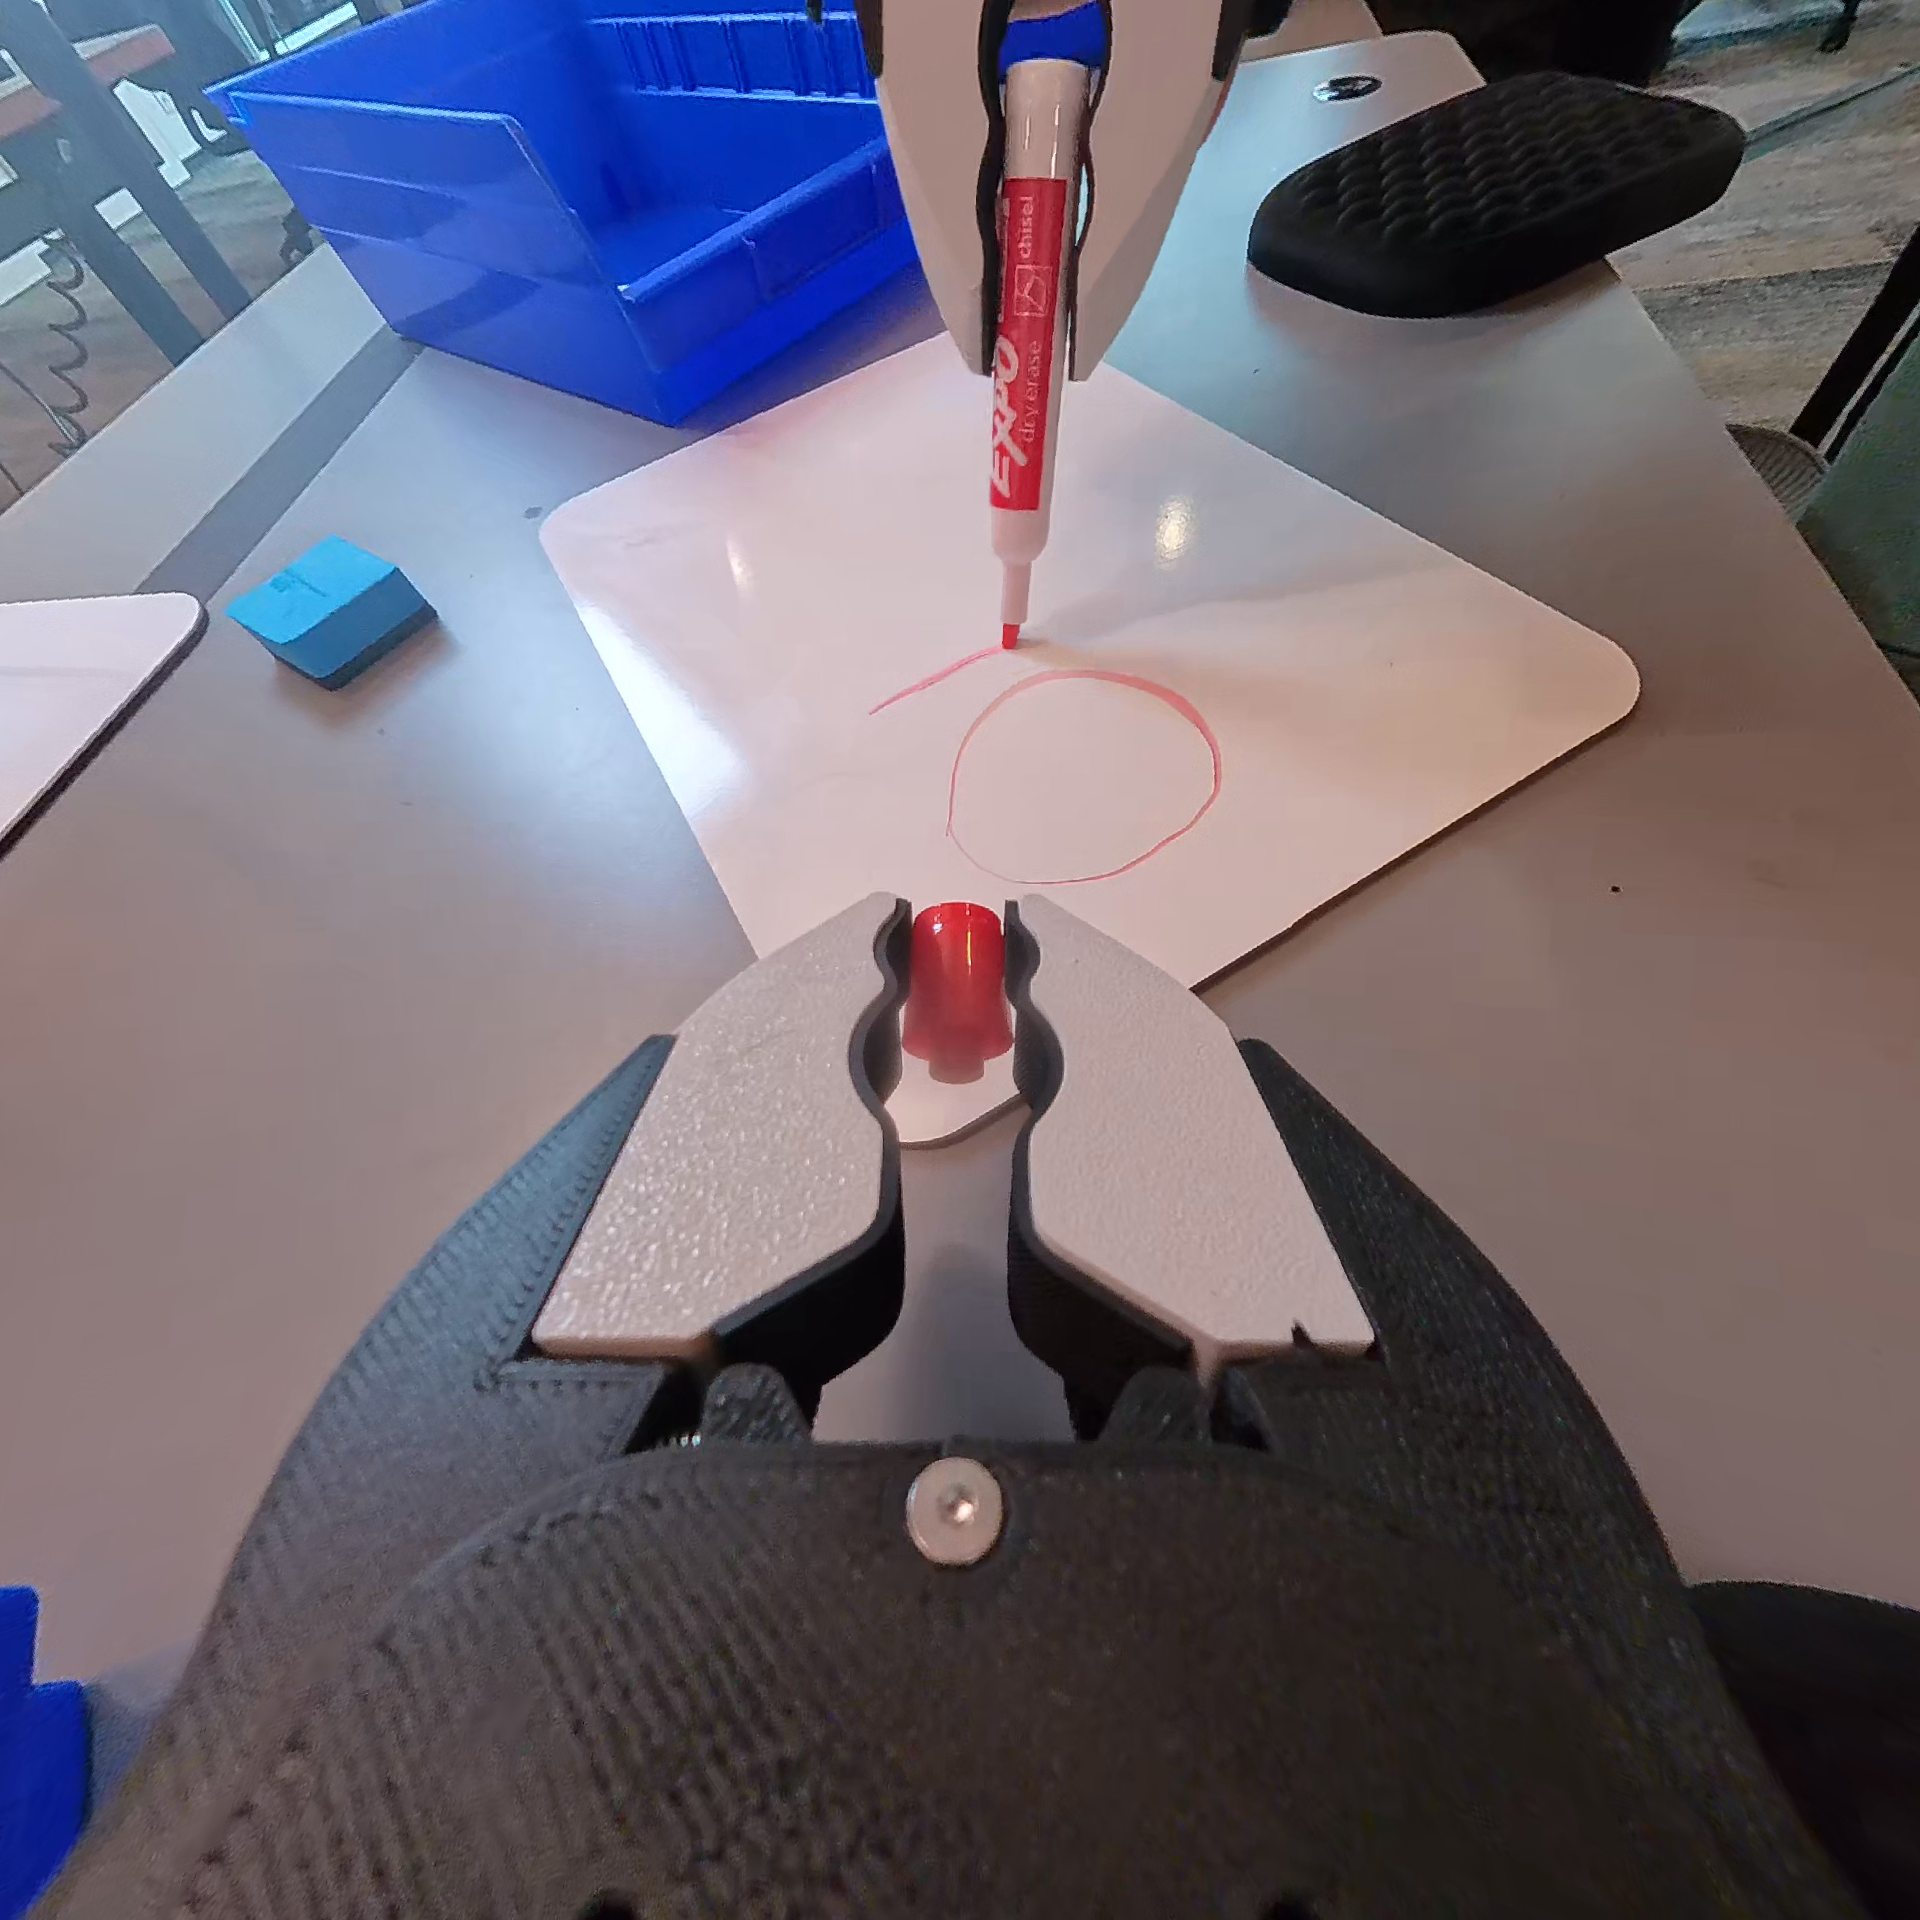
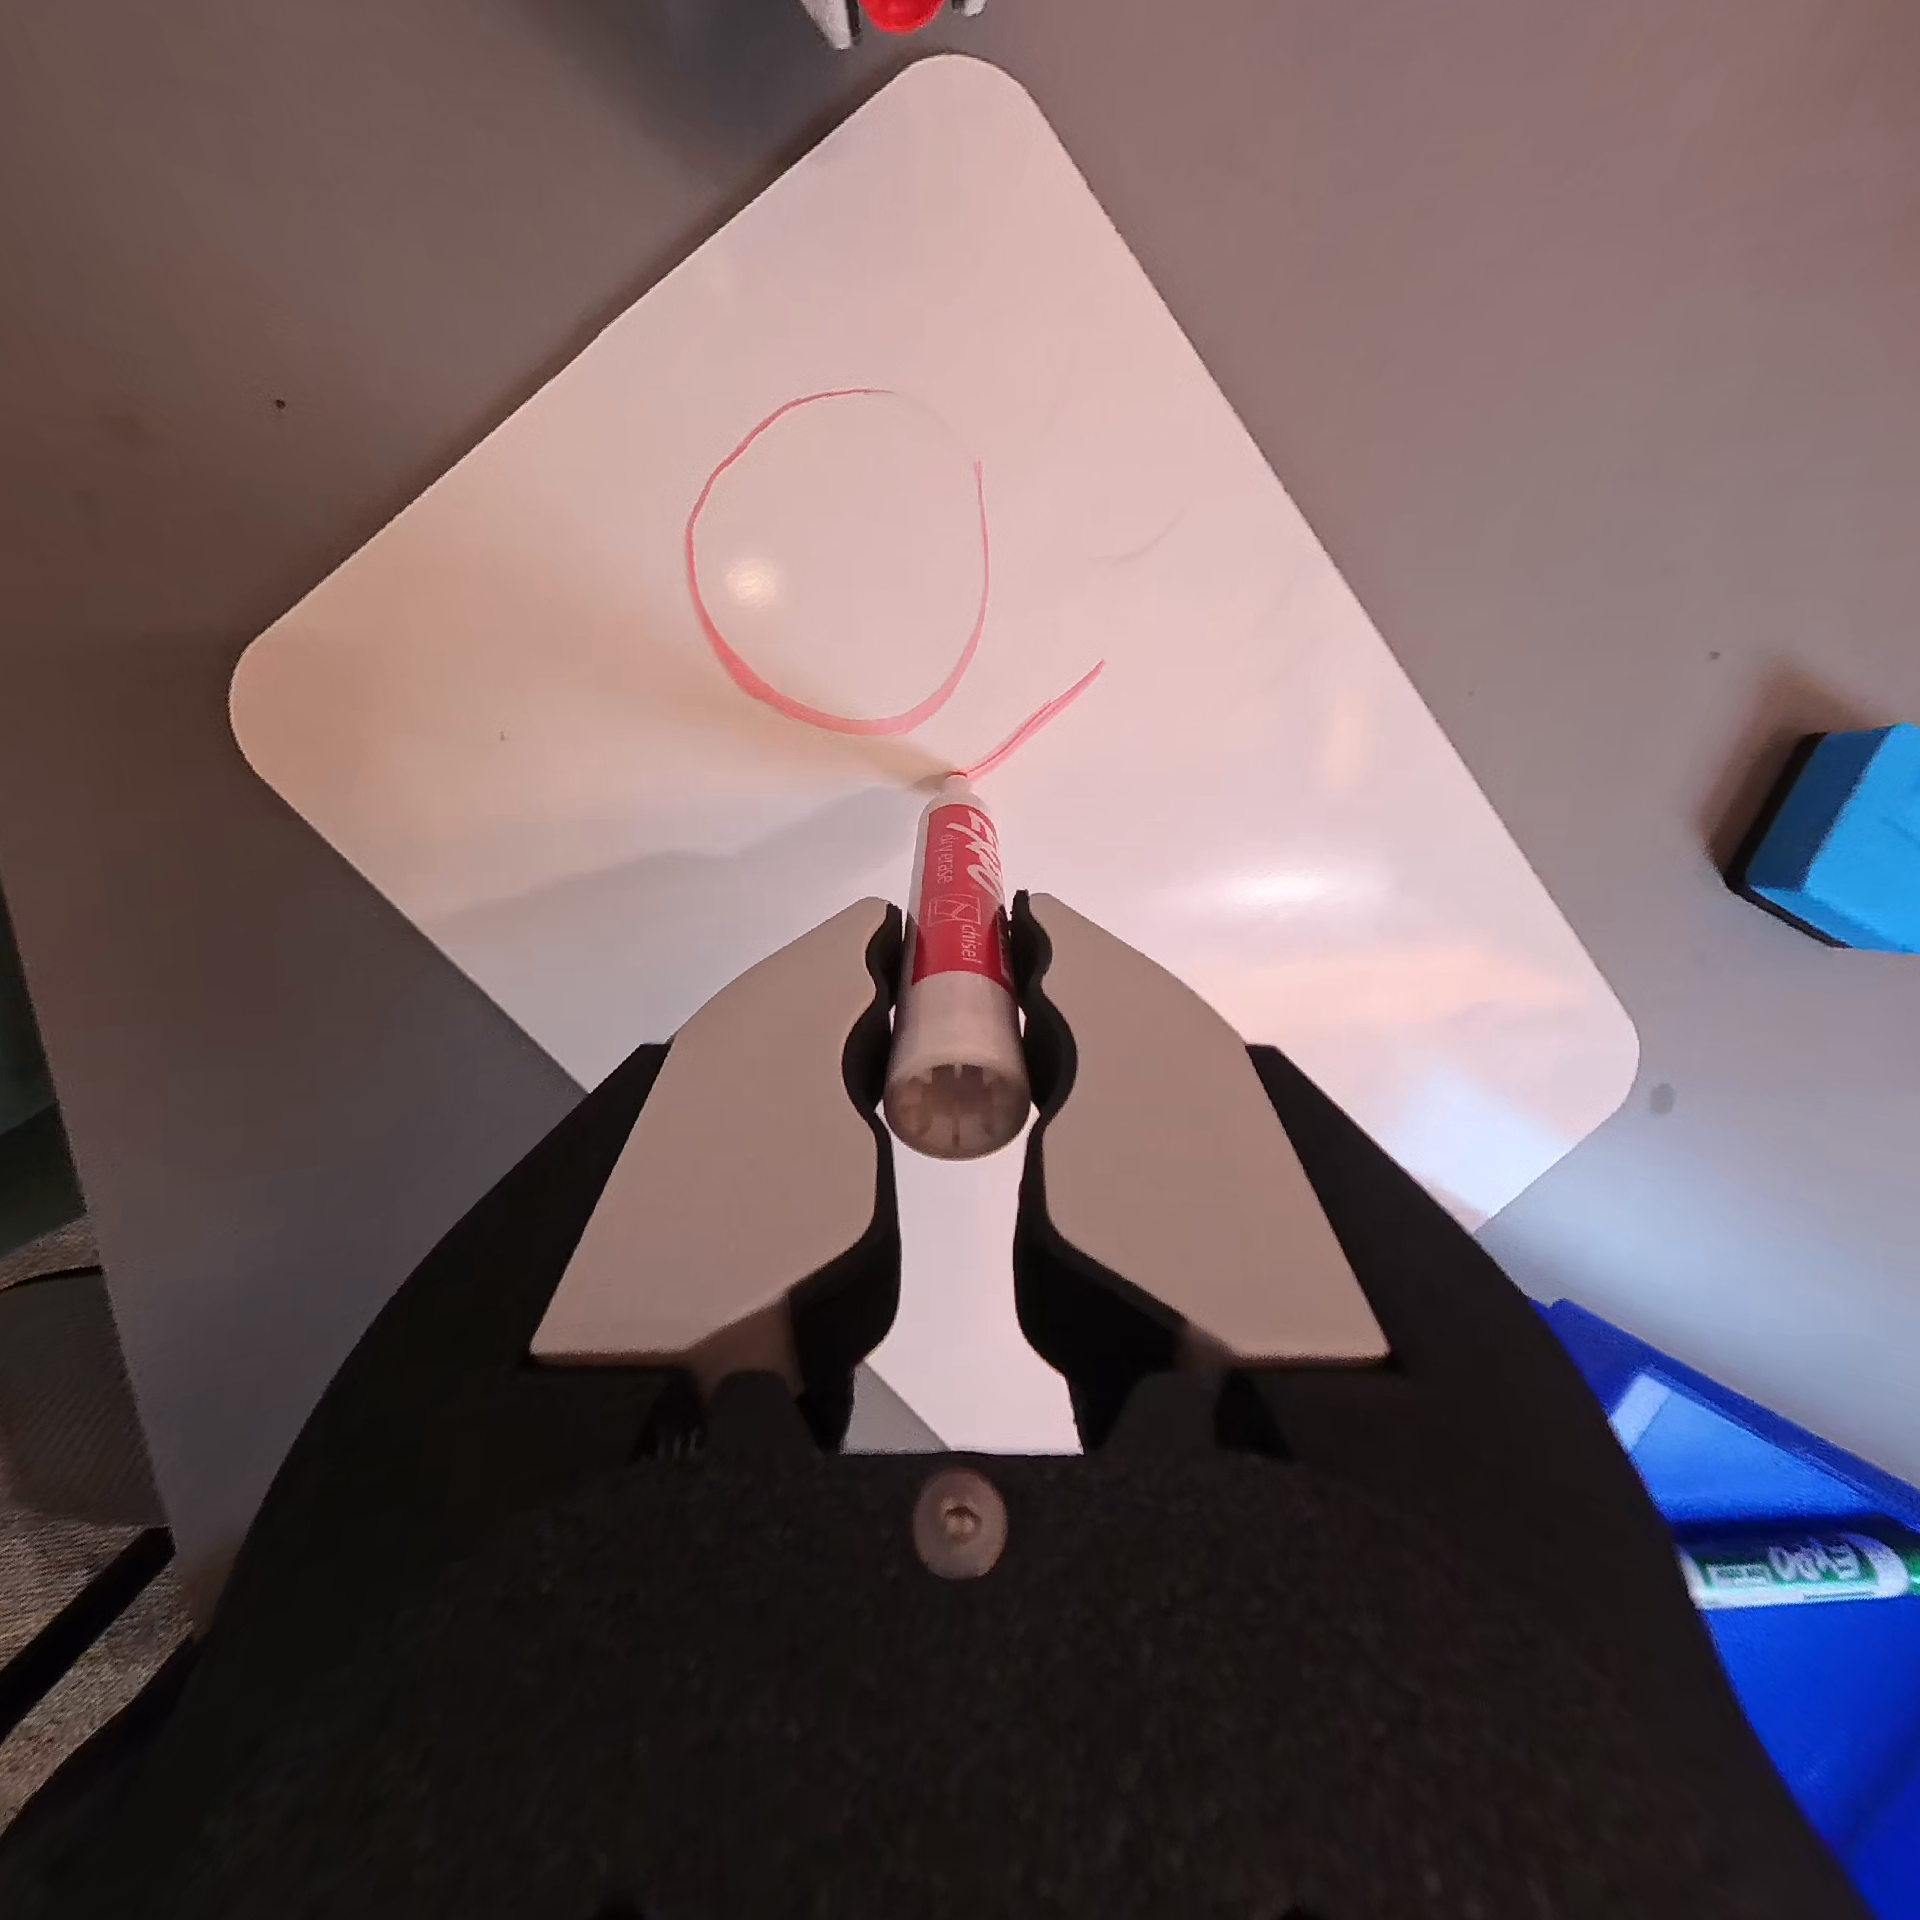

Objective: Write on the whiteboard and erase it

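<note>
On the table (image 1: 364, 987) your whiteboard (image 1: 1351, 675) lies flat for writing, eraser (image 1: 330, 608) waiting beside it; right gripper (image 2: 958, 914) pinches the marker (image 2: 956, 904) tip-down on its stroke, left gripper (image 1: 956, 920) pinches the cap (image 1: 954, 987) clear.

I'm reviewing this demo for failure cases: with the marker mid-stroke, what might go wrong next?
1. The red marker is pinched near its tail end, so tip pressure might tilt or slip it, skewing the curved stroke.
2. The left gripper is occupied by the red cap, so reaching the blue eraser needs a hand freed first.
</note>
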{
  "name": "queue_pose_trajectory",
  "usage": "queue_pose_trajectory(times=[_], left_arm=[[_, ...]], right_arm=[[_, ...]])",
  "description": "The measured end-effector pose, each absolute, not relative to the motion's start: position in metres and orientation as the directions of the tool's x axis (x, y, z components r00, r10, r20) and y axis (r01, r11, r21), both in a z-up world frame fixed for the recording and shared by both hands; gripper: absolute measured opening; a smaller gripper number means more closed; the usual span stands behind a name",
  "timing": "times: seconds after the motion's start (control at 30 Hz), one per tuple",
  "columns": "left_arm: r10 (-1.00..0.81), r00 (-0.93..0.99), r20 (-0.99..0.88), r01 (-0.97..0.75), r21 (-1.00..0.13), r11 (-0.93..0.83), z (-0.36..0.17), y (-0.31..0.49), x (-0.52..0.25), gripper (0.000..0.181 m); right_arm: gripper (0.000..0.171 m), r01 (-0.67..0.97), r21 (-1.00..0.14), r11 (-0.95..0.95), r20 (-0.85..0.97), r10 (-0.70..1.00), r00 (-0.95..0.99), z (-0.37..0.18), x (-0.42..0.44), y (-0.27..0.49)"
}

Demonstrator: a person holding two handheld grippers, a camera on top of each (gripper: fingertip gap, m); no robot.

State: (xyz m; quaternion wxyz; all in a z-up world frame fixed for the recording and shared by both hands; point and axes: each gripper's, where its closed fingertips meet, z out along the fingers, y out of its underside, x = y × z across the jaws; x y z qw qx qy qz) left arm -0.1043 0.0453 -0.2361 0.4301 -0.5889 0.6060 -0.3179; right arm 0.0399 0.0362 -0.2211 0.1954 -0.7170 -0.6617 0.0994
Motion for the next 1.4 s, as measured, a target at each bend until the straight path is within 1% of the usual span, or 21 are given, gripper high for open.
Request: queue_pose_trajectory(times=[0.23, 0.5, 0.87, 1.07, 1.4], left_arm=[[-0.987, 0.064, -0.147, -0.442, -0.891, 0.104, -0.236, 0.045, -0.104, 0.017], [-0.988, 0.065, -0.14, -0.442, -0.892, 0.097, -0.237, 0.046, -0.105, 0.017], [-0.988, 0.067, -0.136, -0.443, -0.892, 0.093, -0.239, 0.047, -0.105, 0.017], [-0.988, 0.067, -0.136, -0.444, -0.891, 0.092, -0.239, 0.047, -0.105, 0.017], [-0.988, 0.064, -0.138, -0.444, -0.891, 0.096, -0.238, 0.046, -0.105, 0.017]], right_arm=[[0.02, 0.913, -0.406, -0.052, 0.122, 0.986, 0.111, -0.222, 0.042, 0.036], [0.02, 0.931, -0.353, -0.097, 0.133, 0.979, 0.152, -0.23, 0.067, 0.048], [0.02, 0.934, -0.341, -0.105, 0.138, 0.977, 0.16, -0.228, 0.074, 0.051], [0.02, 0.913, -0.394, -0.102, 0.105, 0.982, 0.155, -0.222, 0.062, 0.043], [0.02, 0.933, -0.349, -0.085, 0.082, 0.989, 0.121, -0.222, 0.057, 0.036]])
